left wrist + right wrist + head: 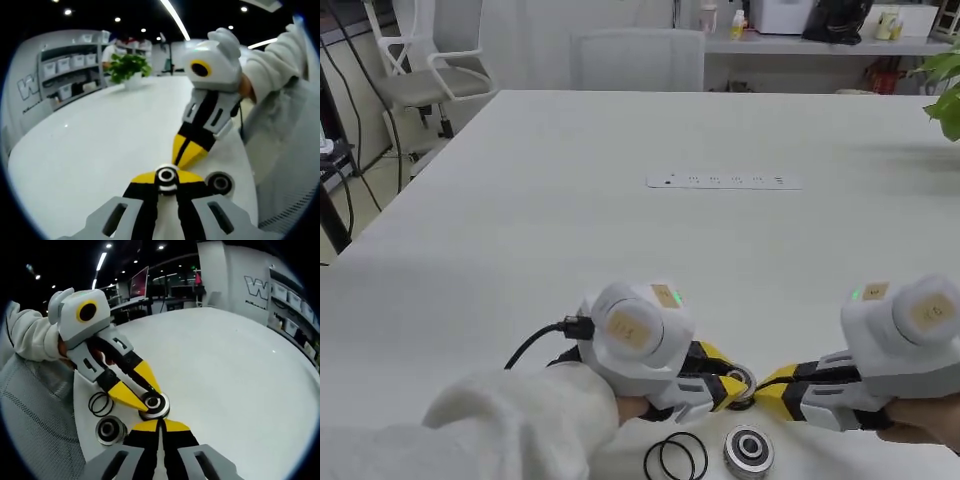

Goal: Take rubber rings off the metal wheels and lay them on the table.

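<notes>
Near edge of the desk (pixel 570 230): two rubber rings (pixel 675 458) lie flat and overlapping, with a spare wheel (pixel 748 450) just beside them.

Just beyond: the left gripper (pixel 166 176) has its fingers clamped on the held wheel (pixel 154 402). The right gripper (pixel 160 426) meets it from the opposite side, fingers drawn together with their tips at the wheel's rim. Whether they pinch a ring cannot be told.

Assessment: the held wheel looks stiff, smooth and dense. Any ring on it should be light, soft and stretchy, best caught at its outer edge and peeled over the rim.

Mid-desk, well apart: a power strip (pixel 723 181).
</notes>
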`<state>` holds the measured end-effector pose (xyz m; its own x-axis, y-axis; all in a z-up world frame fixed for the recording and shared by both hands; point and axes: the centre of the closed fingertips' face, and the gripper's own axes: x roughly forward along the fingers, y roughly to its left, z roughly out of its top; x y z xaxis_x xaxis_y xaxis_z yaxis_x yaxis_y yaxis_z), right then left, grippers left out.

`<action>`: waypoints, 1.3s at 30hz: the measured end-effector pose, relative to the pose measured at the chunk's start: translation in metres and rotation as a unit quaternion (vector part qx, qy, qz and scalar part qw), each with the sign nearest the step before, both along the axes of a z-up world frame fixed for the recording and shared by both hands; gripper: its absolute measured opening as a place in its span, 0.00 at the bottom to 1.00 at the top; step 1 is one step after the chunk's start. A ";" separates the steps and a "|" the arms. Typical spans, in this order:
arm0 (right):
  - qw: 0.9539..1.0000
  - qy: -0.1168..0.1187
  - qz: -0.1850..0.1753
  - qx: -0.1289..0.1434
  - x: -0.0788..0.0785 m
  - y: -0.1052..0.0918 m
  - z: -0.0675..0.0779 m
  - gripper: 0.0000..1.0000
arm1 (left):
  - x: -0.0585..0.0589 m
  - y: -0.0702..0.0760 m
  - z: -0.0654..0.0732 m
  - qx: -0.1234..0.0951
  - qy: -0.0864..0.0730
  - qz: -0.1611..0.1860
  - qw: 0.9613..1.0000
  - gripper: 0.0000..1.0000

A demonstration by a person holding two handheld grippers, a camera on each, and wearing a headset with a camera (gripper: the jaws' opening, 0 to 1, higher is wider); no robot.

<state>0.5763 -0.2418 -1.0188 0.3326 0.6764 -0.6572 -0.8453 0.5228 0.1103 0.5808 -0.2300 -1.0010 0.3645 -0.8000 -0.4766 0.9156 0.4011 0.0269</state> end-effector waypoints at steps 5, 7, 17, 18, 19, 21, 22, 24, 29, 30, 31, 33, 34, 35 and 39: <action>0.998 0.034 -0.049 0.025 0.005 -0.004 0.003 0.00 | -0.001 0.000 0.000 0.000 0.002 -0.002 1.000 0.13; 0.996 0.050 -0.064 0.035 0.006 -0.005 0.005 0.00 | -0.001 0.000 0.000 0.001 0.003 -0.003 1.000 0.13; 0.989 0.082 -0.089 0.081 0.005 -0.001 0.010 0.00 | -0.003 0.001 0.000 0.002 0.003 -0.007 1.000 0.13; 0.990 0.081 -0.089 0.079 0.004 -0.001 0.011 0.00 | -0.003 0.001 0.000 0.002 0.004 -0.007 1.000 0.13; 0.990 0.082 -0.088 0.077 0.004 -0.001 0.011 0.00 | -0.004 0.001 0.000 0.002 0.004 -0.009 1.000 0.13; 0.987 0.097 -0.104 0.079 0.004 -0.001 0.010 0.00 | -0.004 0.001 0.001 0.002 0.004 -0.008 1.000 0.13; 0.986 0.101 -0.109 0.080 0.004 -0.001 0.010 0.00 | -0.004 0.001 0.001 0.003 0.003 -0.008 1.000 0.13; 0.978 0.131 -0.133 0.093 0.002 -0.001 0.010 0.00 | -0.004 0.001 0.001 0.003 0.003 -0.008 1.000 0.13; 0.965 0.171 -0.153 0.128 -0.002 0.000 0.013 0.00 | -0.004 0.000 0.001 0.002 0.003 -0.011 1.000 0.13; 0.964 0.173 -0.154 0.130 -0.004 0.001 0.014 0.00 | -0.004 0.000 0.001 0.002 0.003 -0.011 1.000 0.13; 0.964 0.174 -0.155 0.130 -0.004 0.002 0.014 0.00 | -0.004 0.000 0.001 0.002 0.003 -0.012 1.000 0.13; 0.965 0.172 -0.152 0.129 -0.005 0.003 0.015 0.00 | -0.004 0.000 0.000 0.001 0.003 -0.012 1.000 0.13; 0.964 0.173 -0.151 0.130 -0.006 0.003 0.015 0.00 | -0.005 0.000 0.000 0.001 0.003 -0.012 1.000 0.13; 0.964 0.174 -0.151 0.131 -0.006 0.003 0.015 0.00 | -0.005 0.000 0.000 0.001 0.003 -0.012 1.000 0.13; 0.963 0.179 -0.149 0.134 -0.006 0.005 0.016 0.00 | -0.005 0.000 0.000 0.001 0.003 -0.013 1.000 0.13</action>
